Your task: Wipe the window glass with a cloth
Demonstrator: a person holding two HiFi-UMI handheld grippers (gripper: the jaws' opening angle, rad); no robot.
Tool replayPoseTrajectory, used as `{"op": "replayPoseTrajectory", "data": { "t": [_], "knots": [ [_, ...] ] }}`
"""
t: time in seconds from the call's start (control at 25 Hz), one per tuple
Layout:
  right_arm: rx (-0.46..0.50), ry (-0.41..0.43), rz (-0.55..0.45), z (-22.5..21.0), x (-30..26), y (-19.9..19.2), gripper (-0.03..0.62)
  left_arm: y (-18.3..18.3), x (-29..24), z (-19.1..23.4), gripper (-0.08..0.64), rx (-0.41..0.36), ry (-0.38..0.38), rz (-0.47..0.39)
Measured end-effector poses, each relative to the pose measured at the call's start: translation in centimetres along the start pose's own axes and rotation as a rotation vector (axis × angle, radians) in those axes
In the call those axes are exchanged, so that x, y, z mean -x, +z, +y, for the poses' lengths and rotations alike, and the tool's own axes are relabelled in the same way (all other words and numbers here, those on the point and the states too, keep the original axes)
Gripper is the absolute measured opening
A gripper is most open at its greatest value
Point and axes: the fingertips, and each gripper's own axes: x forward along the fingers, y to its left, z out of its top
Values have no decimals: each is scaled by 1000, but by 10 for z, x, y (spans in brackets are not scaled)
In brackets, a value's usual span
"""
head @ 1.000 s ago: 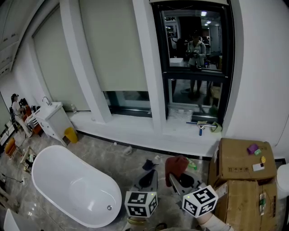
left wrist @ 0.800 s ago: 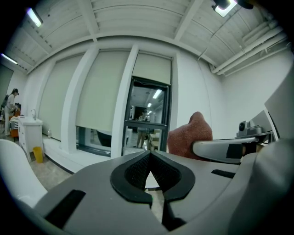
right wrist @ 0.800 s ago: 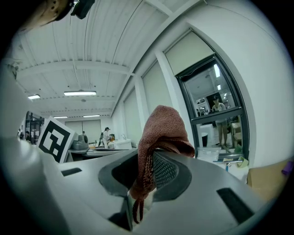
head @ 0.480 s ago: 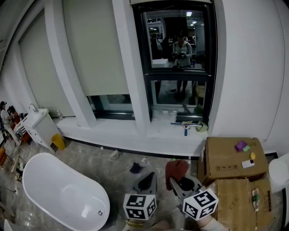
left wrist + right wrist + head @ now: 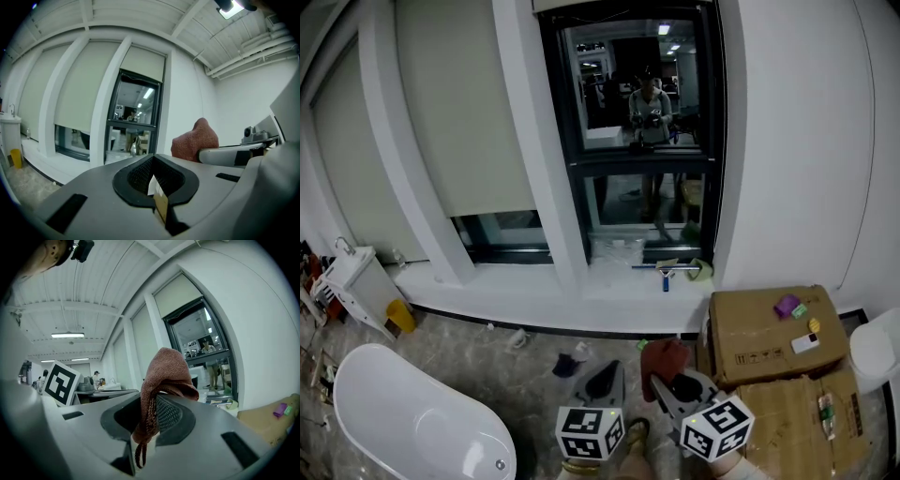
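White walls and a pale marble-patterned floor fill the head view, with a tall dark-framed window (image 5: 642, 141) at upper centre whose glass (image 5: 642, 89) reflects a standing person. Below it runs a white sill (image 5: 534, 286), and a squeegee (image 5: 666, 272) lies on the sill at the foot of the window. A white bathtub (image 5: 403, 427) sits at lower left, and cardboard boxes (image 5: 759, 337) are stacked at lower right, with a small purple item (image 5: 786, 305) on the top one. Both grippers show at bottom centre, side by side and well apart from the window. The right gripper (image 5: 675, 384) has its jaws clamped on a red-brown cloth (image 5: 161, 376), which bunches up above the pads and trails a thin loop below them. The left gripper (image 5: 154, 180) has its jaws closed together, with only a small pale tab showing at their seam. In the left gripper view the cloth rises at centre right, with the window to its left in the background.
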Motion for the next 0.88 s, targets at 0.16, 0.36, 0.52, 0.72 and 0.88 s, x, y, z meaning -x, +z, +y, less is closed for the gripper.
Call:
{"op": "replayPoseTrajectory", "data": {
  "t": [0.16, 0.36, 0.52, 0.72, 0.88],
  "knots": [
    [13, -29, -2, -35, -31, 5, 61, 8, -46, 15, 5, -11, -25, -10],
    [9, -70, 5, -82, -82, 16, 61, 25, -110, 42, 5, -19, -57, -7],
    [12, -109, 5, -120, -127, 31, 61, 41, -159, 67, 5, -38, -78, 1],
    [22, -135, 3, -158, -178, 50, 61, 58, -216, 98, 5, -41, -96, 9],
    [25, -143, -3, -179, -209, 60, 61, 68, -253, 117, 5, -54, -108, 0]
  ]
}}
